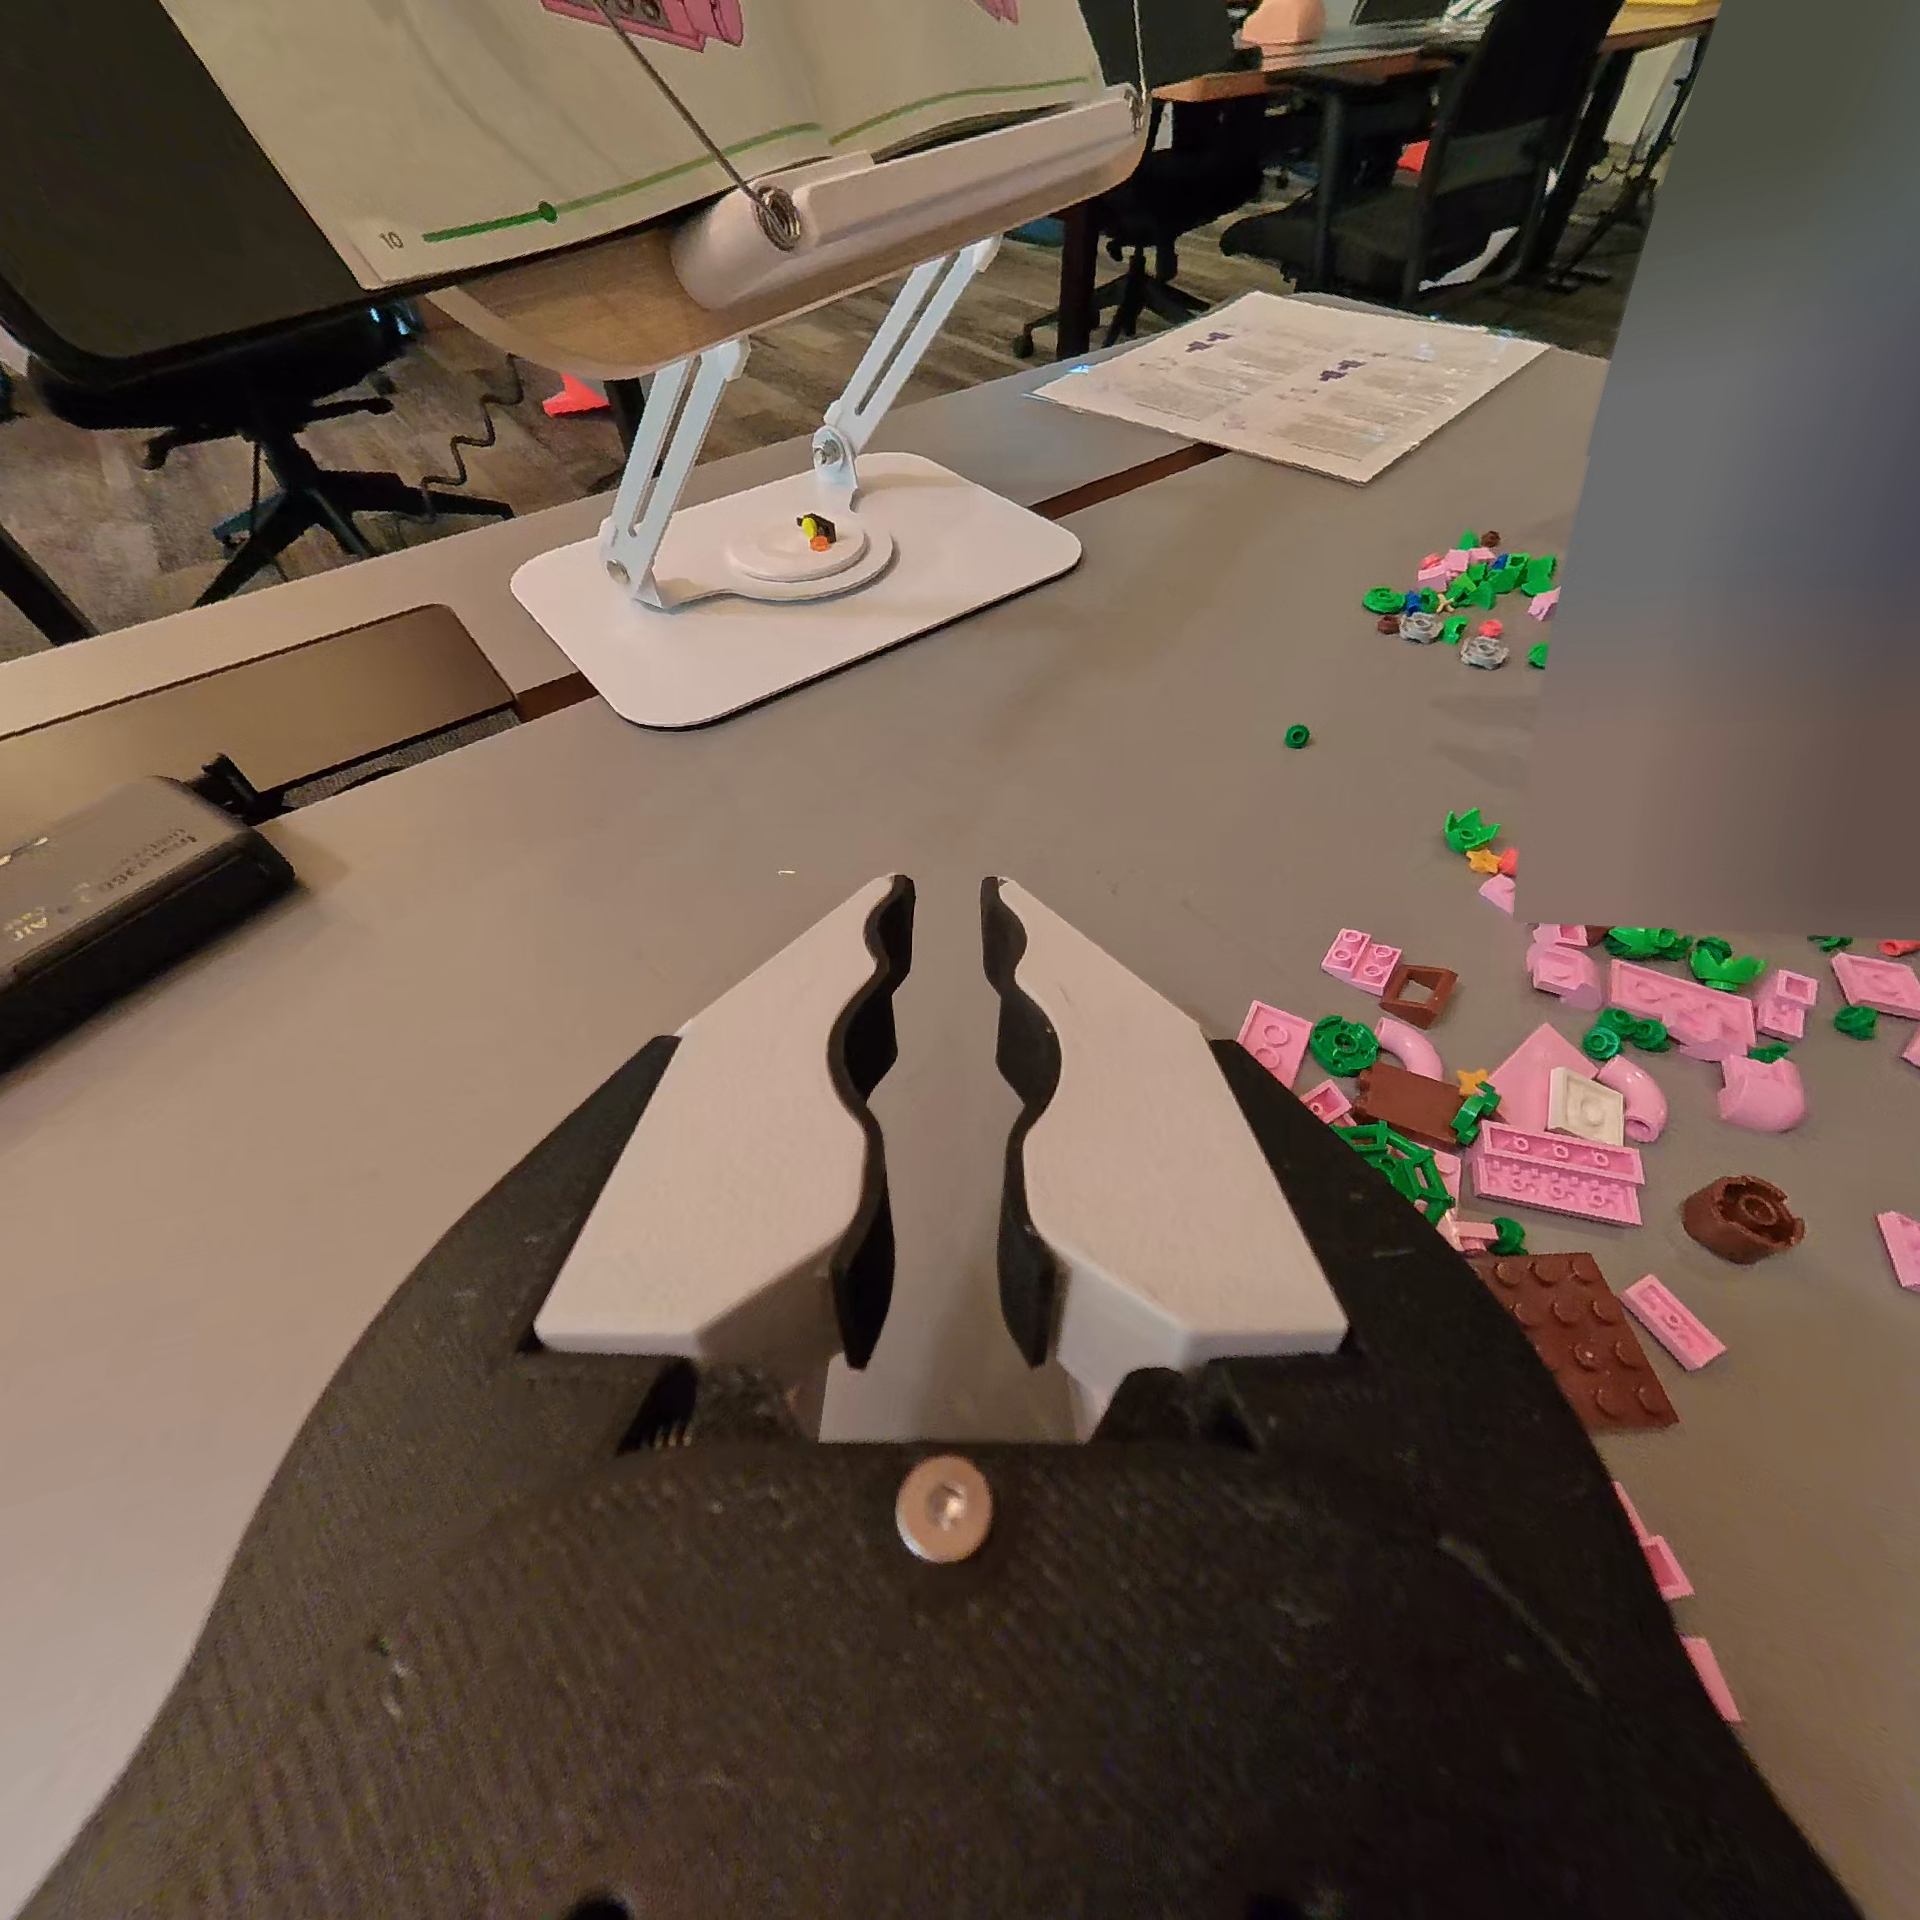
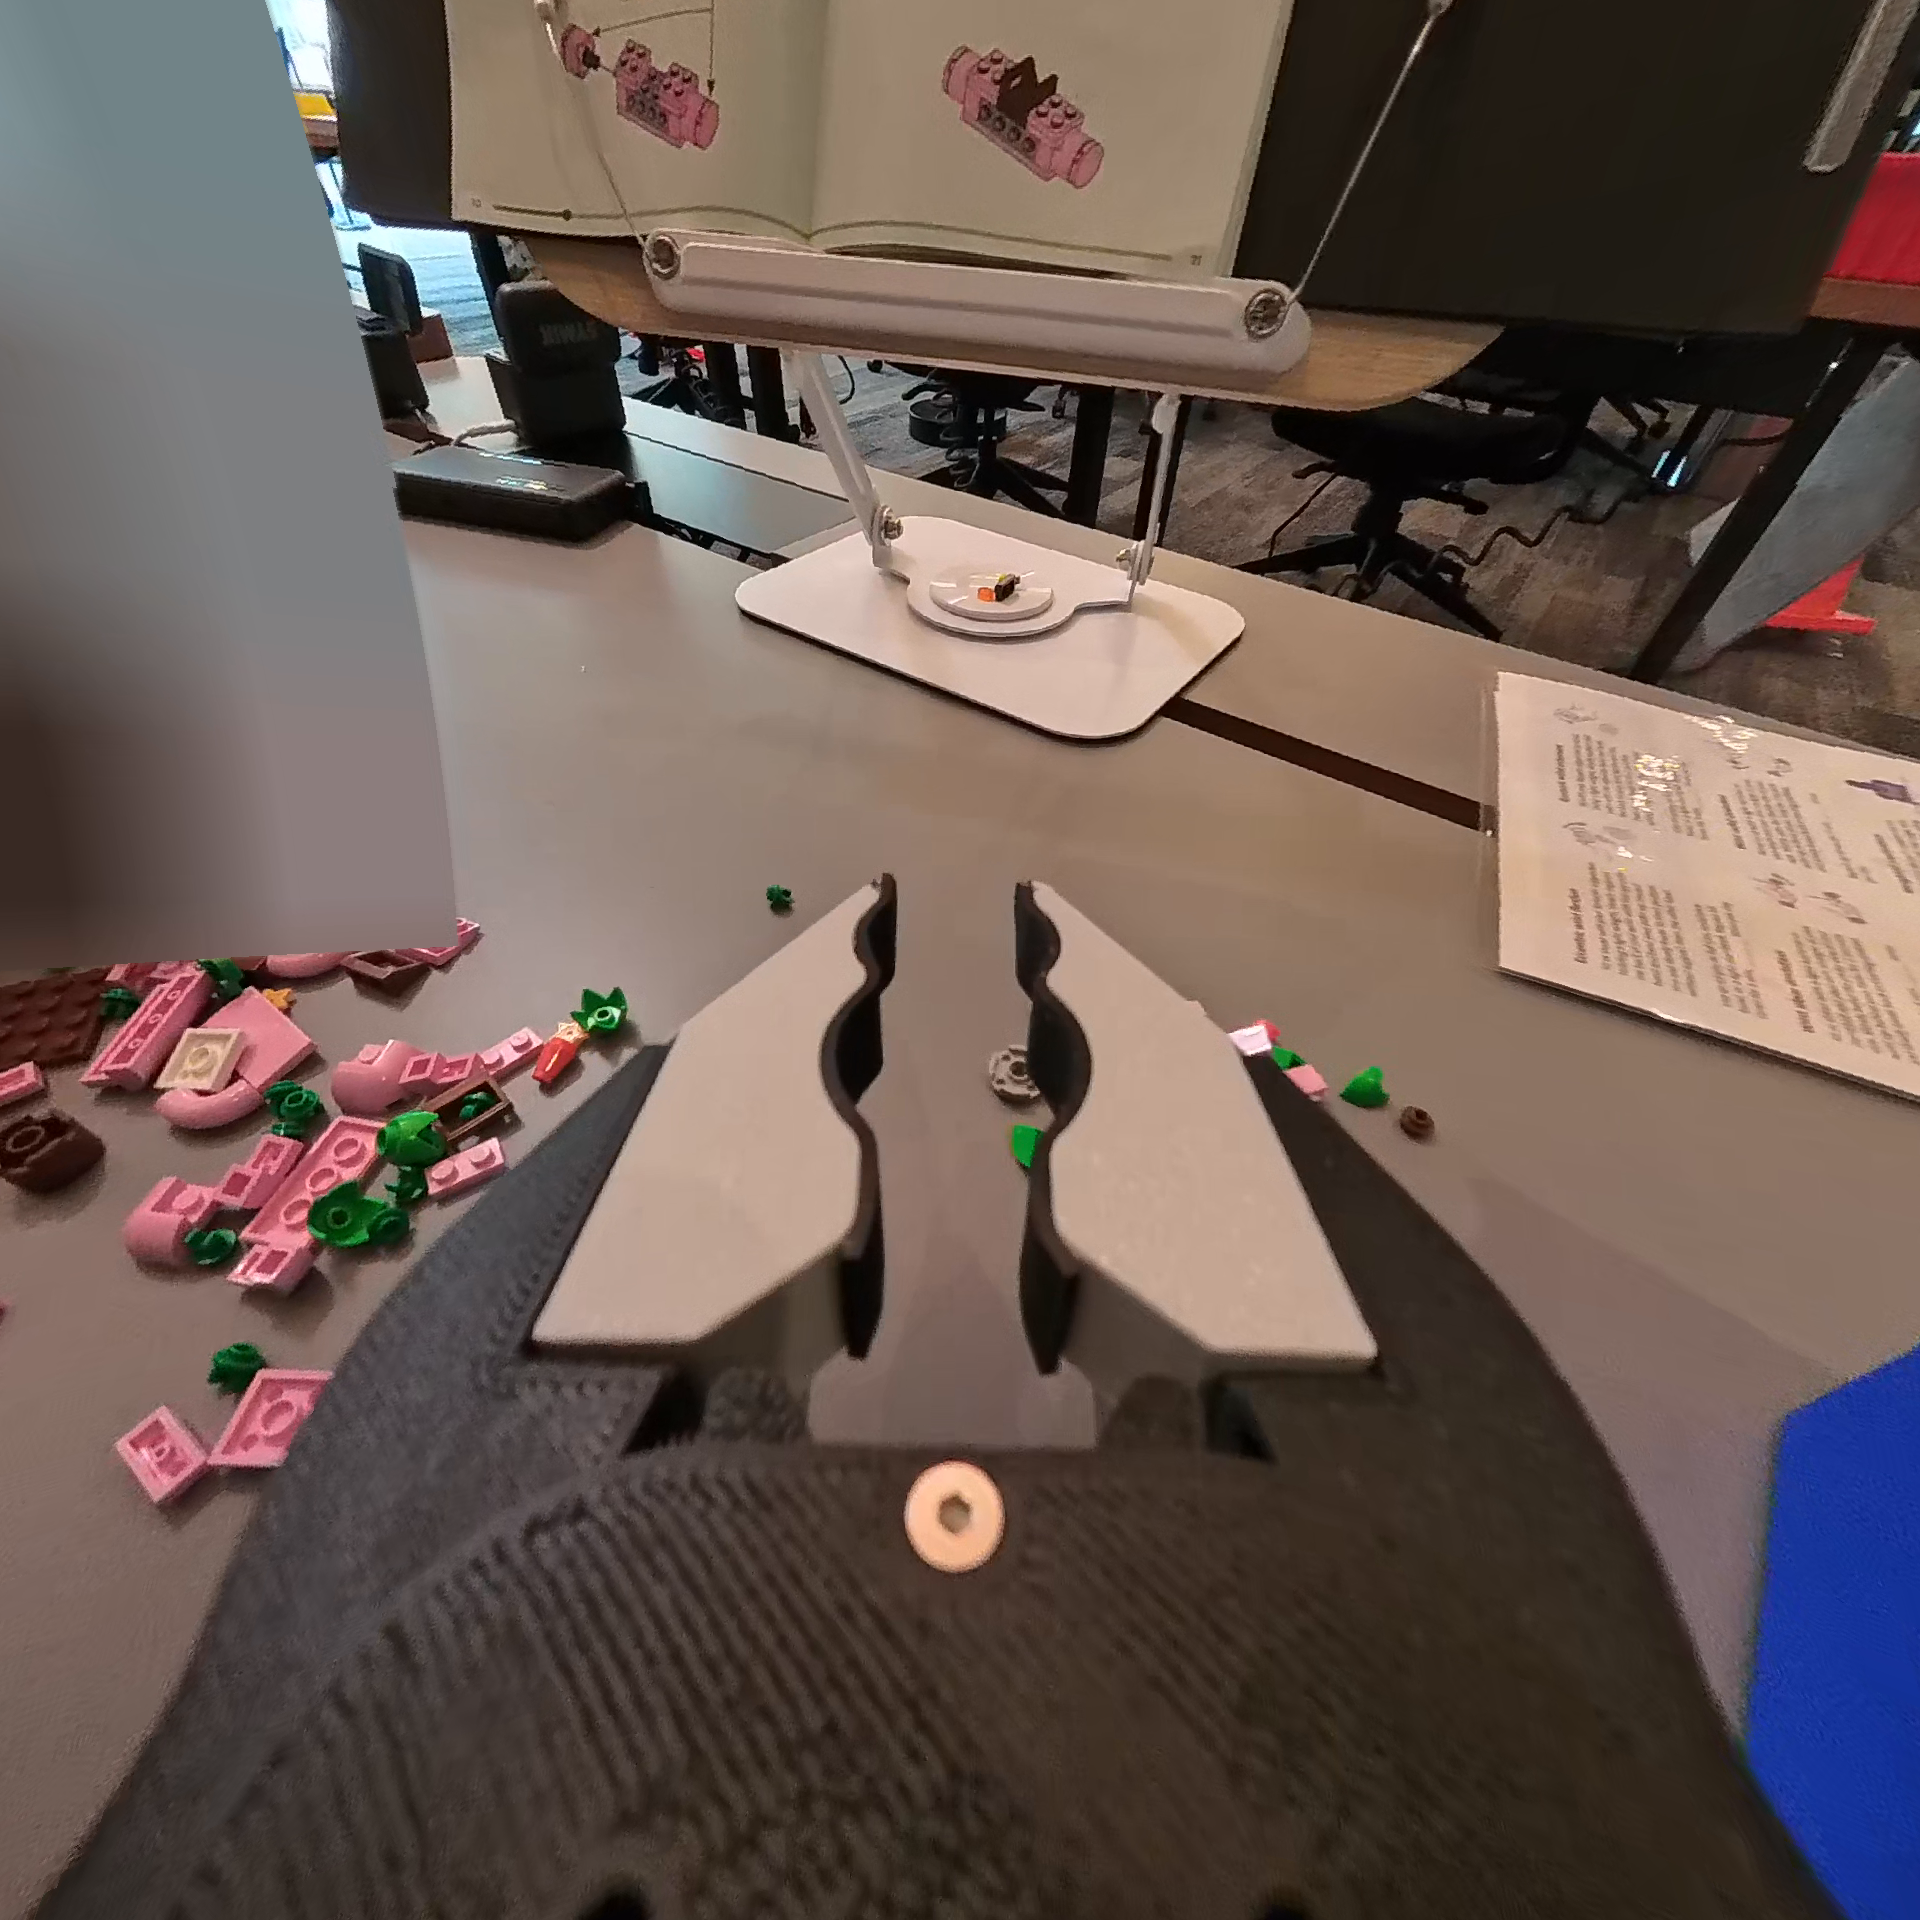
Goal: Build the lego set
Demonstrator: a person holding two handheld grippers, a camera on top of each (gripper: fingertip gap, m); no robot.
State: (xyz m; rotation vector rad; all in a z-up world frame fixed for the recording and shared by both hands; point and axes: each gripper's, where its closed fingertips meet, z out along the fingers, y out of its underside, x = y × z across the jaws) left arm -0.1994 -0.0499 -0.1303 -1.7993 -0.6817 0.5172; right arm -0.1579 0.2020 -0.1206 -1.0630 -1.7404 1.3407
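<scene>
Both the left gripper (image 1: pixel 948 883) and right gripper (image 2: pixel 956 888) are hovering slightly parted and empty over the desk (image 1: pixel 727 831), seemingly choosing a first piece from the bricks (image 2: pixel 260 1122).

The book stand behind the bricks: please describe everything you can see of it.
The book stand is white and looks like metal. A flat rounded base lies on the grey table; on its round disc sits a tiny black, yellow and orange piece. Two slim struts rise to a tilted wooden board with a white ledge. An open instruction booklet rests there, held by thin wire page holders.
</scene>
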